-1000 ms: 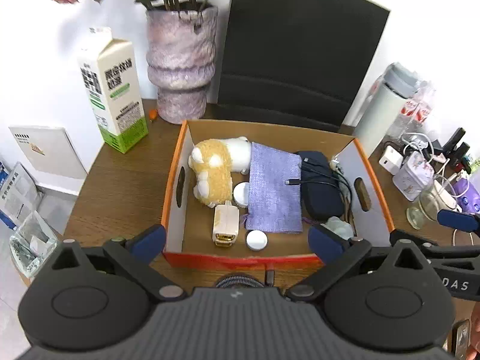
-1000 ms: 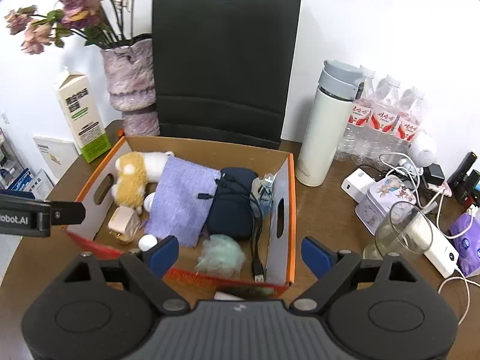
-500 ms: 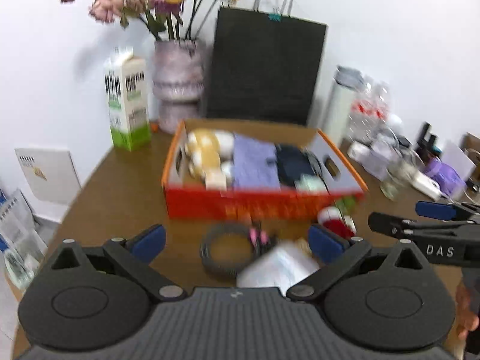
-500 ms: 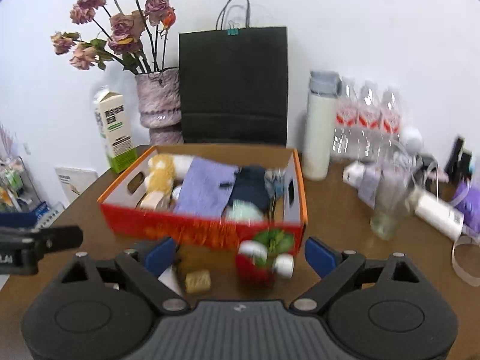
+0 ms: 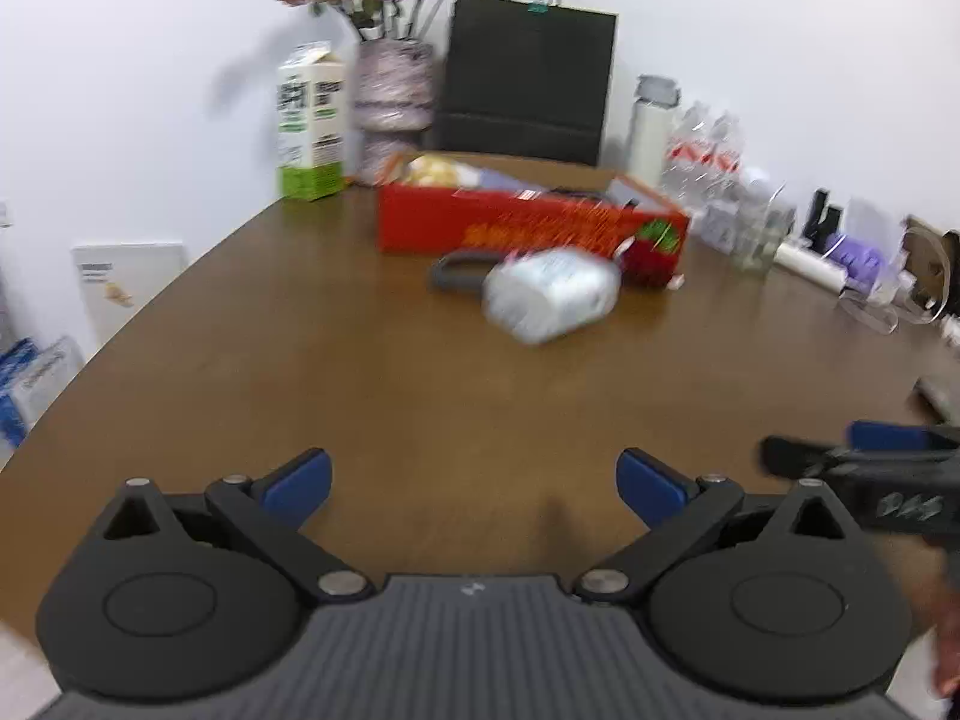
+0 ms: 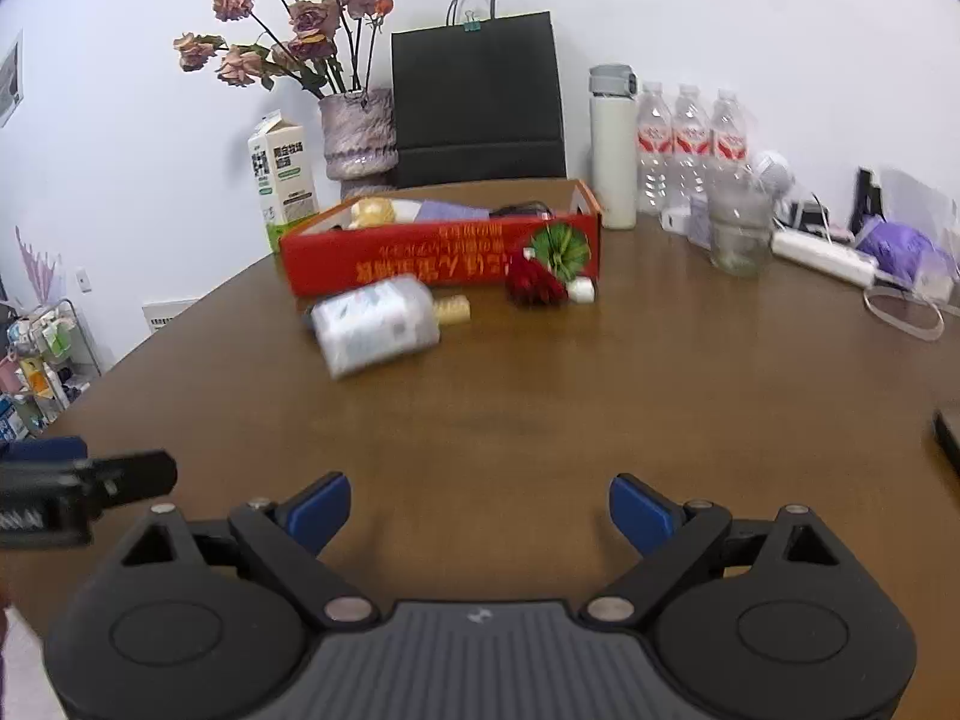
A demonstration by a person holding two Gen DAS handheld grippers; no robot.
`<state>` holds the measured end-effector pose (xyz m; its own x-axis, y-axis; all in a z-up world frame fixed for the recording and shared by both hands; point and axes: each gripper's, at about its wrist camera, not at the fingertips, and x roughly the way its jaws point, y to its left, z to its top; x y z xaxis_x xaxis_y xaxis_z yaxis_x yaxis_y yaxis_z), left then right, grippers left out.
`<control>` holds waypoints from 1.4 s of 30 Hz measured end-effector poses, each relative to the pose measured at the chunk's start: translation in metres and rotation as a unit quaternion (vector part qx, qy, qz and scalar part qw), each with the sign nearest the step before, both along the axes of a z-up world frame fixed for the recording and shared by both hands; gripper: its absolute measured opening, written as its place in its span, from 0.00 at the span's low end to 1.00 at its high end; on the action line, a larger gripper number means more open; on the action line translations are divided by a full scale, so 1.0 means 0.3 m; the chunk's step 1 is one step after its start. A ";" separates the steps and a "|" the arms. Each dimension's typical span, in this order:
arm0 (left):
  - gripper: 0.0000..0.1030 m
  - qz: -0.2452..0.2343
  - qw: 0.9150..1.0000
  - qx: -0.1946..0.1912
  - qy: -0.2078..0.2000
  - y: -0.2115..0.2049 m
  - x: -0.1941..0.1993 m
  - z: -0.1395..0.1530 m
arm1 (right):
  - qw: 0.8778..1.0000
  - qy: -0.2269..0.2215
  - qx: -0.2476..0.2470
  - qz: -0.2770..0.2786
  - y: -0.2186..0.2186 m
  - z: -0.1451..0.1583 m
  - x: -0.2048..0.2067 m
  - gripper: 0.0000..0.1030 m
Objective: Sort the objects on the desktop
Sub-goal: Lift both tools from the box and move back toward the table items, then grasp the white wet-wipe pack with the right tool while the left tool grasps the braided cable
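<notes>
We hold both tongs, the left tongs [image 5: 474,480] and the right tongs [image 6: 479,505], wide and empty, well back from the red box [image 6: 441,255], probably to survey what remains. Before the box lie one white packet [image 6: 377,324], one small gold block [image 6: 452,309] and one red-green ornament [image 6: 543,276], unsorted.

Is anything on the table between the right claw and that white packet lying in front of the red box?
Nothing visible. Only bare table lies between the open right claw and the packet. The red box sits behind it.
</notes>
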<state>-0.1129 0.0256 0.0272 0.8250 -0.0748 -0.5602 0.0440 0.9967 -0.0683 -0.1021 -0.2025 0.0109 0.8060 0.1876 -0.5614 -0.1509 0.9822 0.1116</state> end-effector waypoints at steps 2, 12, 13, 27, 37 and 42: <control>1.00 0.007 1.000 0.005 0.018 0.015 -0.042 -0.031 | 1.000 -0.009 -0.013 0.001 0.003 -0.010 -0.070 0.90; 1.00 -0.002 0.999 0.029 0.023 0.021 -0.065 -0.031 | 0.999 -0.025 -0.027 -0.013 -0.020 -0.013 -0.163 0.90; 1.00 -0.004 0.999 0.030 0.023 0.017 -0.058 -0.033 | 0.999 -0.026 -0.025 -0.009 -0.014 -0.016 -0.156 0.90; 1.00 0.022 0.999 -0.021 0.044 0.115 0.153 -0.039 | 0.992 -0.056 -0.067 0.088 0.138 0.021 0.139 0.99; 1.00 0.028 0.999 -0.014 0.034 0.174 0.555 0.016 | 0.984 -0.051 -0.067 0.154 0.287 -0.007 0.560 1.00; 1.00 -0.032 0.999 0.026 0.027 0.105 0.733 0.005 | 0.983 -0.039 -0.059 0.171 0.315 -0.027 0.636 1.00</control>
<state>0.1070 0.0571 0.0289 0.7877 -0.0952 -0.6087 0.1044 0.9943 -0.0204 0.0886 -0.1080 0.0029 0.7484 0.3926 -0.5346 -0.4780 0.8780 -0.0244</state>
